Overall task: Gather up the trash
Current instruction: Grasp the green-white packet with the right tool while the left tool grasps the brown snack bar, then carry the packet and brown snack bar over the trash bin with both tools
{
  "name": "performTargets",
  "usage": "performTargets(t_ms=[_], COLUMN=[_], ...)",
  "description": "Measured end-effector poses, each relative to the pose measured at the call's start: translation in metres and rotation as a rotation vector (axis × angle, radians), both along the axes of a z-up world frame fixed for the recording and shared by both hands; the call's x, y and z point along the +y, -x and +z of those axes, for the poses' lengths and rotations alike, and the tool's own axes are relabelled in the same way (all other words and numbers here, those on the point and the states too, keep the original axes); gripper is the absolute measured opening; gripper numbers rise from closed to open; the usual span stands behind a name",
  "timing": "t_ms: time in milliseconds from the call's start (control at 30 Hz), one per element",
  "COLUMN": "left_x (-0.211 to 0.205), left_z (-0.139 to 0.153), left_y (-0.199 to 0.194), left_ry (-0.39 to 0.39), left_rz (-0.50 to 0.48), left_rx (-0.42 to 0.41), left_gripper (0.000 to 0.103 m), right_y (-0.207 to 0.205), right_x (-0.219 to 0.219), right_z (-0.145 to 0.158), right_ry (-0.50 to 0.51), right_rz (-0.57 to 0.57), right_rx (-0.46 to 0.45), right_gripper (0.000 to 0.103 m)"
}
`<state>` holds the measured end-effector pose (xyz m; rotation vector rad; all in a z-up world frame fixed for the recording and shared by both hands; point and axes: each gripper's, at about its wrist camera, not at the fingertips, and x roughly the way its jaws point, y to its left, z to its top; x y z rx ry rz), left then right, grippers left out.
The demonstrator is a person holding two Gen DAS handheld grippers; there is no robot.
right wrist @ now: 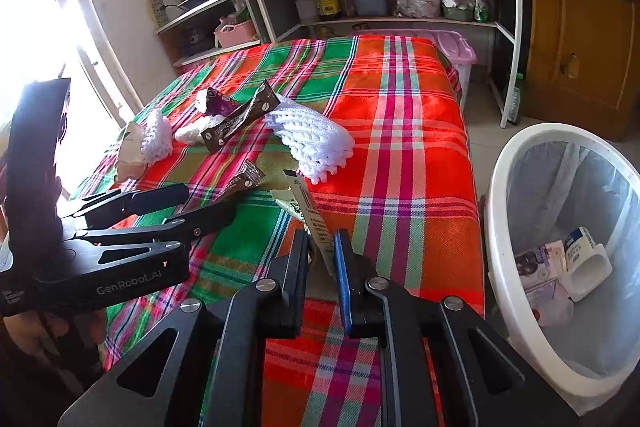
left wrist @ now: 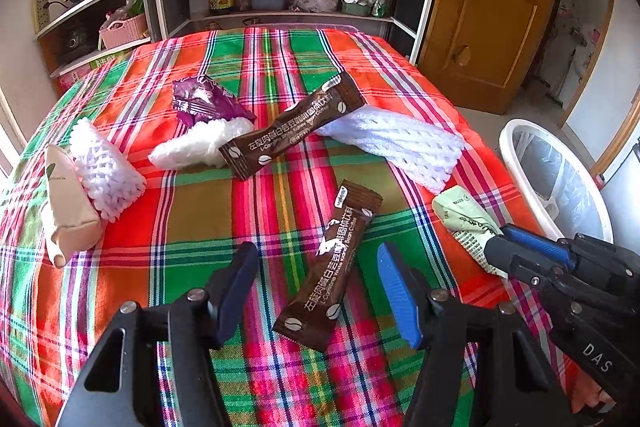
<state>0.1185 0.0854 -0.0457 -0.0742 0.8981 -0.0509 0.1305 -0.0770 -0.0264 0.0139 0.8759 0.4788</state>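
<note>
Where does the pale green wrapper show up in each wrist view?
Left wrist: pale green wrapper at right, pinched by the right gripper.
Right wrist: pale green wrapper at lower centre, between that gripper's fingers.
Shared landmark: white trash bin beside the table.

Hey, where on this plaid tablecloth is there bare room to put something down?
Bare cloth: the far end beyond the purple wrapper, and the right strip between the white foam net and the table edge by the trash bin. Crowded: the middle, around the coffee sachet, and the left edge by the beige packet.
</note>
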Motion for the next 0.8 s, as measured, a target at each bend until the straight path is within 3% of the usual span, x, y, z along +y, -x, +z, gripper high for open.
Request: performTargets(t_ms=[67,233,467,800], left_x=[-0.0009,-0.0024,-0.0048,0.0008], left_z=[-0.0008,-0.0013,0.0003,0.0067], left_y=[-0.0006,-0.0024,-0.0043,0.0039], left_ry=[-0.018,-0.044,-0.059,-0.026], left_rz=[0.007,0.008,0.0,0.023], left_rx=[0.003,0.004,-0.002,-0.025], left_gripper=[0.057,0.05,0.022,0.02], right_y=[0.0,-0.0008,0.0001,0.0029], right_x=[0.0001,-0.0022,-0.0054,-0.0093], right_z=[0.0,0.0001,0.0,0.0033], right_ry=[-0.003,-0.015,-0.023,-0.042], right_rz=[-0.001,-0.007,-0.015,-0.025], right_rx=[0.0,0.005,0.007,-0.004], right_gripper=[0.014,0.014,0.013,0.012])
